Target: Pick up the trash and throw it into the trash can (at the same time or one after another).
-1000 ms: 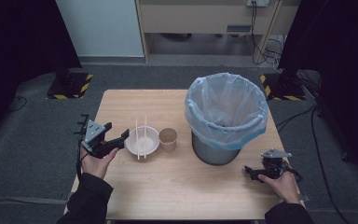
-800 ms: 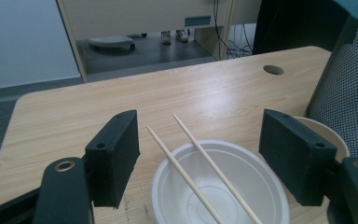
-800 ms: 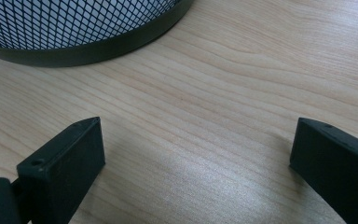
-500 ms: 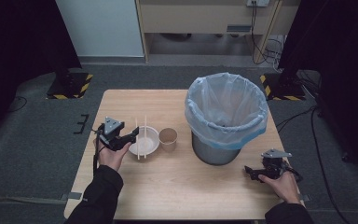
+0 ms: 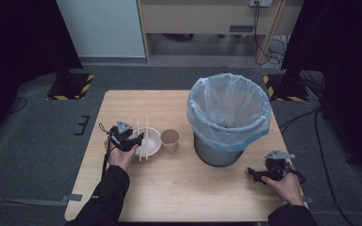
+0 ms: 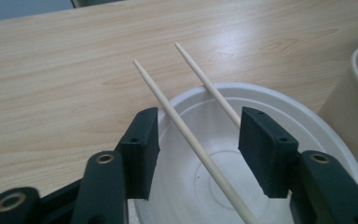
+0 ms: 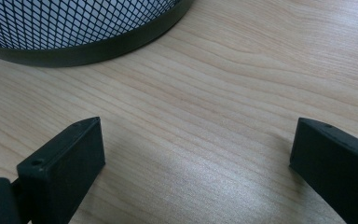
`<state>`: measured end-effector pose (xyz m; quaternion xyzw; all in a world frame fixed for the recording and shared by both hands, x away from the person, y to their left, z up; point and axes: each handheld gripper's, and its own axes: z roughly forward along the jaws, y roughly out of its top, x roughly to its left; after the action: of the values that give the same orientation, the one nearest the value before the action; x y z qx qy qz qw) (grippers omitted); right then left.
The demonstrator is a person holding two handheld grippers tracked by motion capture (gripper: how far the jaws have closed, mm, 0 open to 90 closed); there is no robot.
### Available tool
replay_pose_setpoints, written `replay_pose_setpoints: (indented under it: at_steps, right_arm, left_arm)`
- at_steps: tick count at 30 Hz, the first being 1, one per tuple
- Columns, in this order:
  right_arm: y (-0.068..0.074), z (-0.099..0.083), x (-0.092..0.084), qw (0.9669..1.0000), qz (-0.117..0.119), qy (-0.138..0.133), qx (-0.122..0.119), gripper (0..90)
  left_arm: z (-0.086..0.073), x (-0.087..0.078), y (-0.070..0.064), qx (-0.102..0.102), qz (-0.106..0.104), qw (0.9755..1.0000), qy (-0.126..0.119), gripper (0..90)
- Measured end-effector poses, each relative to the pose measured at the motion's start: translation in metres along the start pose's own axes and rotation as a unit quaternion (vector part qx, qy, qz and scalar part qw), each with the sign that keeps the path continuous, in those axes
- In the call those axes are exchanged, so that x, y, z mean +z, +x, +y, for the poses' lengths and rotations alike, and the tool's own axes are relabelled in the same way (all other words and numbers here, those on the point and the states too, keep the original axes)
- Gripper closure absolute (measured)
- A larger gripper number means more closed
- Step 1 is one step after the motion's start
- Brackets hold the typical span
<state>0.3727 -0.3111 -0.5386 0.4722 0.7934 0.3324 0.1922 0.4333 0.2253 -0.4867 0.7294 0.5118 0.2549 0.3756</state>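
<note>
Your left claw [image 6: 199,148] is half shut and has just been closing around both chopsticks [image 6: 191,140], which lie across the white bowl [image 5: 152,141] left of center. Pads look not quite touching, so squeeze evenly. Right claw [image 7: 198,163] sits open.

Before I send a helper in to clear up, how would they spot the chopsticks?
Start at the lined bin on the wooden table. Left of it stands a paper cup, then a white bowl. The chopsticks are two thin pale sticks lying across that bowl, the only long slender things there, between the left tongs.
</note>
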Motion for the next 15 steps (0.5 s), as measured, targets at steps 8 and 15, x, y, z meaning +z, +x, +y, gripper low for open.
replay_pose_setpoints:
  at_steps: [8, 15]
  right_arm:
    - [0.0000, 0.0000, 0.0000, 1.0000, 0.000, 0.000, 0.000, 3.3]
    - [0.0000, 0.0000, 0.0000, 1.0000, 0.000, 0.000, 0.000, 3.2]
  left_arm:
    - [-0.0035, 0.0060, -0.0004, -0.004, 0.006, 0.9997, 0.025, 58.1]
    - [-0.0051, 0.0078, 0.0007, -0.012, 0.005, 0.9993, 0.034, 65.3]
